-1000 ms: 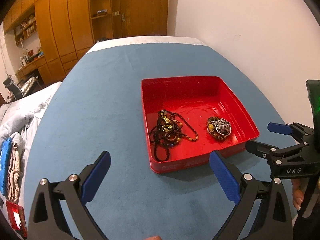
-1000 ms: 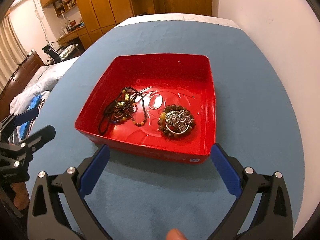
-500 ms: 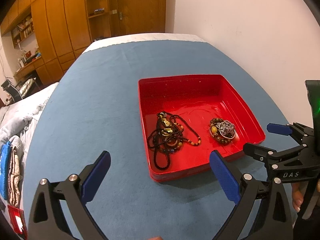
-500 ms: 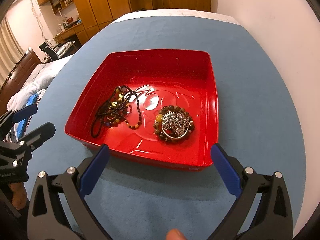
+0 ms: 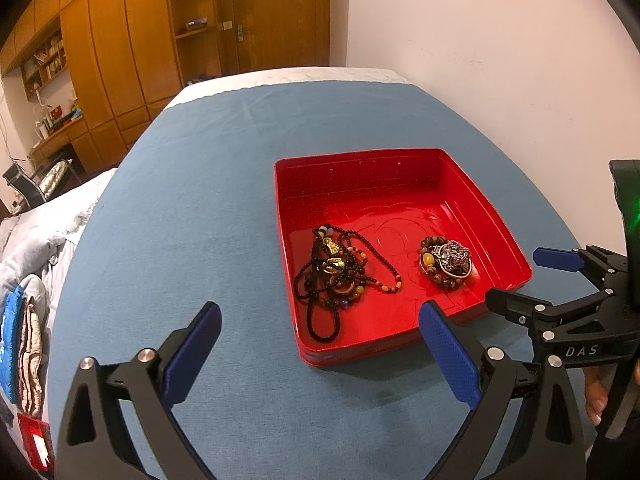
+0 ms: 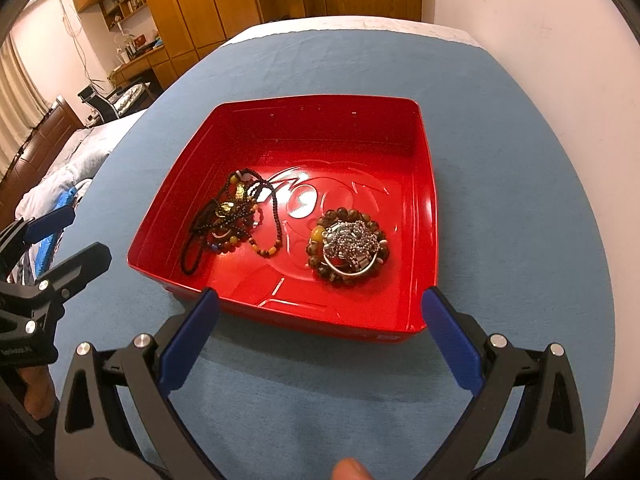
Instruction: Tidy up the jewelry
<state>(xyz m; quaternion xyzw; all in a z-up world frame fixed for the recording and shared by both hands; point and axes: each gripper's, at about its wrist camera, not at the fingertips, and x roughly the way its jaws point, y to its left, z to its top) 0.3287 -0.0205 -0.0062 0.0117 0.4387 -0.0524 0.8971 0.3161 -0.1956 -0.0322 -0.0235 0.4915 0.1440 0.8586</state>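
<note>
A shallow red tray lies on the blue cloth. In its left part sits a tangle of dark beaded necklaces with gold charms. To the right of it lies a brown bead bracelet with silver chain pieces piled on it. My left gripper is open, hovering just before the tray's near-left corner, empty. My right gripper is open and empty, right at the tray's near edge; in the left wrist view the right gripper shows at the tray's right corner.
The blue cloth covers a table beside a white wall. A bed with folded fabrics lies to the left. Wooden cabinets and a door stand at the back. A hand holds the right gripper.
Both grippers have moved forward, closer to the tray and over its near edge. The jewelry in the tray has not moved. Both stay open.
</note>
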